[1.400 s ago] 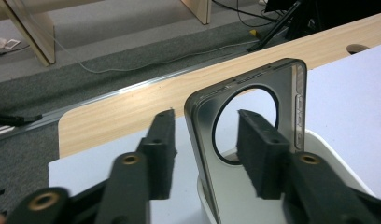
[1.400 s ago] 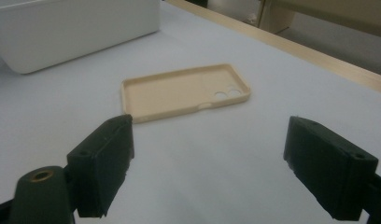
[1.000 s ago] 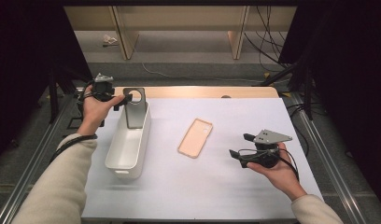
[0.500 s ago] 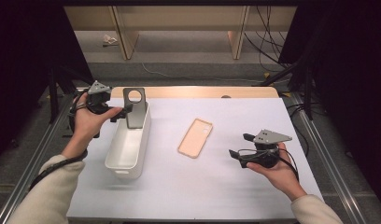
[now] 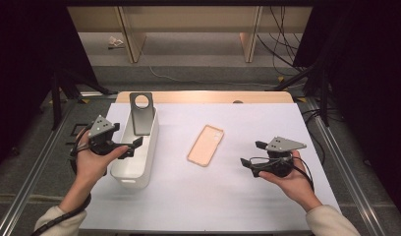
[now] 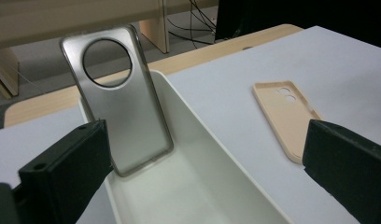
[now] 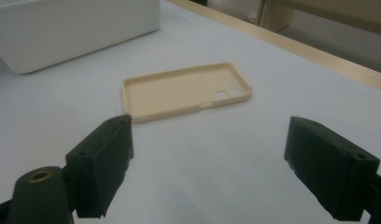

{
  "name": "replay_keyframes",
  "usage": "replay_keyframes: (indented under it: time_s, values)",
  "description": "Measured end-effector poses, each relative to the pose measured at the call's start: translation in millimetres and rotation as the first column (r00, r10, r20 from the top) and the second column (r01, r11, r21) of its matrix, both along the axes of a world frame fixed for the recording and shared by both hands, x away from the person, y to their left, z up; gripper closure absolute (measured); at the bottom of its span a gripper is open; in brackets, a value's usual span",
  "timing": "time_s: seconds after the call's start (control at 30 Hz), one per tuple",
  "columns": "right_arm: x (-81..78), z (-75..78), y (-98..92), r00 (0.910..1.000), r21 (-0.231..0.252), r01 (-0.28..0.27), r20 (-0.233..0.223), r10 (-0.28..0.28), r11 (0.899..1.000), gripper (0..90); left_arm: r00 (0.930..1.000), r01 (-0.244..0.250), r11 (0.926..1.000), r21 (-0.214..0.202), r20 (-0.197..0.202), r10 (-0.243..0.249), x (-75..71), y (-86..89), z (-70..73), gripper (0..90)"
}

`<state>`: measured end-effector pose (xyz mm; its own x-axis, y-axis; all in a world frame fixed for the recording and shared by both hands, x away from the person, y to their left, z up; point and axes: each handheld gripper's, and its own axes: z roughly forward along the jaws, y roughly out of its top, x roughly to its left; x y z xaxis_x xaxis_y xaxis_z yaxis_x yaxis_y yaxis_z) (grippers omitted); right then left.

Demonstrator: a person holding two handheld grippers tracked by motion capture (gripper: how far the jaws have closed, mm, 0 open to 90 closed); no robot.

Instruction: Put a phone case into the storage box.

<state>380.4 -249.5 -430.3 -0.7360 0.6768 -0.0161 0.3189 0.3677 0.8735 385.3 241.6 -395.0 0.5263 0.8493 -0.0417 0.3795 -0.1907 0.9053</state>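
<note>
A grey phone case [image 5: 142, 115] with a round camera hole stands upright in the far end of a white bin [image 5: 134, 172], leaning on its wall. My left gripper [image 5: 132, 146] hovers at the bin's left rim, apart from the case. Its jaws have just been opening and nothing is between them. In the left gripper view the grey case [image 6: 123, 112] and the bin [image 6: 212, 154] lie beyond the left gripper [image 6: 207, 140]. A beige phone case [image 5: 206, 145] lies open side up mid-table. My right gripper [image 5: 250, 153] stands open to its right, pointing at it. The right gripper view shows the right gripper [image 7: 209, 135] short of the beige case [image 7: 184, 91].
The white tabletop [image 5: 213, 196] has a wooden strip [image 5: 213, 97] along its far edge. Metal rails and dark floor run down both sides. The bin's corner [image 7: 72, 32] shows at the upper left of the right gripper view, and the beige case [image 6: 286, 116] sits right of the bin.
My left hand has drawn back from the grey case's top, toward the person along the bin's left side. The grey case stays standing in the bin. The right hand has not moved.
</note>
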Motion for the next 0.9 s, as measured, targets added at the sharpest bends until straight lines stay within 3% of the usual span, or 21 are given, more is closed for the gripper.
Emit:
replay_keyframes:
  time_s: [0.2,0.47,0.6,0.9]
  values:
    - [0.1,0.1,-0.3,1.0,0.002,0.001,-0.003,-0.001,1.0,16.5,0.9999,0.009,0.9999,-0.014,-0.009,-0.009,-17.2,-4.3,-10.5,1.4]
    - [1.0,0.1,-0.4,1.0,0.008,-0.003,-0.002,0.003,1.0,16.5,0.9998,0.018,0.9998,-0.008,0.005,-0.018,-35.9,-7.9,-14.1,1.0]
    - [1.4,0.6,0.7,1.0,0.011,-0.004,0.0,0.004,1.0,16.5,0.9994,0.032,0.9994,0.015,0.016,-0.032,-45.3,-13.0,-16.8,1.0]
    - [2.3,0.5,2.9,1.0,0.019,-0.007,-0.005,0.007,1.0,16.5,0.9989,0.045,0.9987,0.023,0.011,-0.046,-46.8,-15.8,-19.4,1.0]
